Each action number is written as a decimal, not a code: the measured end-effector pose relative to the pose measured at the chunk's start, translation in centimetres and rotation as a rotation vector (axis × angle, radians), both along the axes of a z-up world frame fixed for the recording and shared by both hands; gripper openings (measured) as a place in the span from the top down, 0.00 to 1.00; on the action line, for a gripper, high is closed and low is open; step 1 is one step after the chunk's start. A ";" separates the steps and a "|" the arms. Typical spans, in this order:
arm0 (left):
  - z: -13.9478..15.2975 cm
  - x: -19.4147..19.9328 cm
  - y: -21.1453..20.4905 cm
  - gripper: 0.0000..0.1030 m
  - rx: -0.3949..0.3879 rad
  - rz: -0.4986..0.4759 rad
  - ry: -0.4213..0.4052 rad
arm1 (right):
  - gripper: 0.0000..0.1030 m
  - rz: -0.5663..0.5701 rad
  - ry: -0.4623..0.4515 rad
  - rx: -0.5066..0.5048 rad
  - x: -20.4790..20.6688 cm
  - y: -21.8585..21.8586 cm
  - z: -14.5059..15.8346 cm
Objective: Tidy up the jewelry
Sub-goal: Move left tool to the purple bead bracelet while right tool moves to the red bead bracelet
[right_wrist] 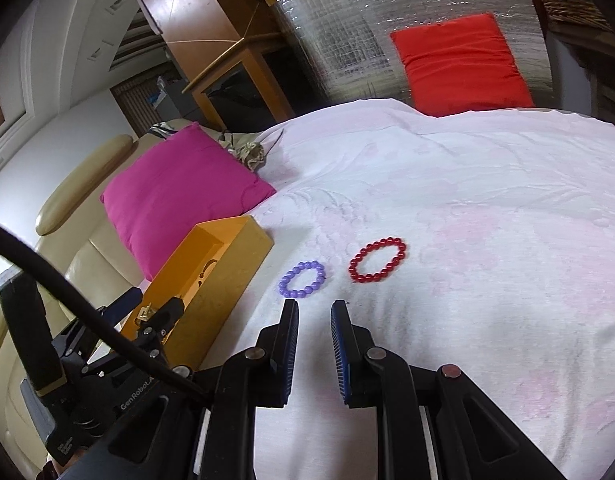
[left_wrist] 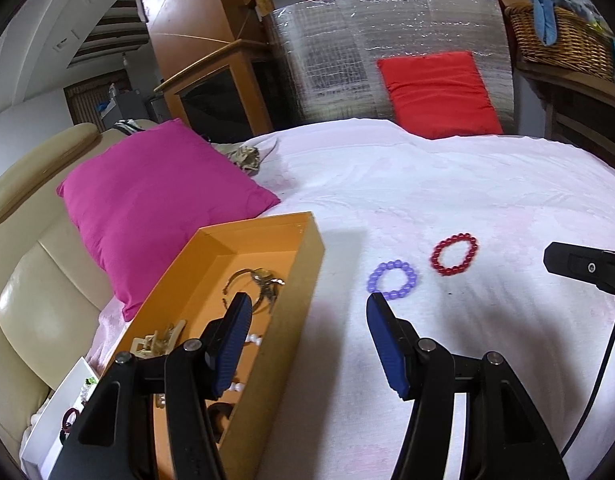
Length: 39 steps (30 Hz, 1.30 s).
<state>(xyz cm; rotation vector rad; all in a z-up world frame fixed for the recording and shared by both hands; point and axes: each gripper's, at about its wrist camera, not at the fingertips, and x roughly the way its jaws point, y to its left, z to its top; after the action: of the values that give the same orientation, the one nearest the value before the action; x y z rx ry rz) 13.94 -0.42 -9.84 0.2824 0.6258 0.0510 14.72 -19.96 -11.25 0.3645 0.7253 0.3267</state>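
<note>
step: pick purple bead bracelet [right_wrist: 302, 281] | right gripper [right_wrist: 314, 308] slightly parted, empty | left gripper [left_wrist: 307, 308] spread | pinch one bead edge, carry to orange box [left_wrist: 295, 280]

Left gripper [left_wrist: 307, 306] wide open, holding nothing. Right gripper [right_wrist: 314, 309] jaws narrowly apart, parallel, also holding nothing, angled down.
</note>
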 end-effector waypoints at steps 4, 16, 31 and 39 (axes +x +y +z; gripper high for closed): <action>-0.2 0.2 -0.9 0.41 0.002 -0.013 0.006 | 0.82 -0.020 0.006 0.002 0.3 -0.9 -0.2; -0.7 1.4 -2.0 0.41 -0.004 -0.021 0.037 | 0.82 -0.063 0.065 -0.014 3.9 -2.4 -1.7; -4.9 7.4 -1.4 0.41 -0.068 -0.038 0.254 | 0.82 -0.069 0.143 -0.029 9.1 -2.6 -5.0; -6.4 9.3 -0.8 0.41 -0.102 -0.024 0.290 | 0.82 -0.090 0.171 -0.084 11.9 -1.6 -6.2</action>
<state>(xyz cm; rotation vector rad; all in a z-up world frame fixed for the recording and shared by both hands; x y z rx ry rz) 23.23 -1.22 -16.21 0.2002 0.9098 -0.0461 26.62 -21.58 -17.47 0.3465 0.8842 0.1805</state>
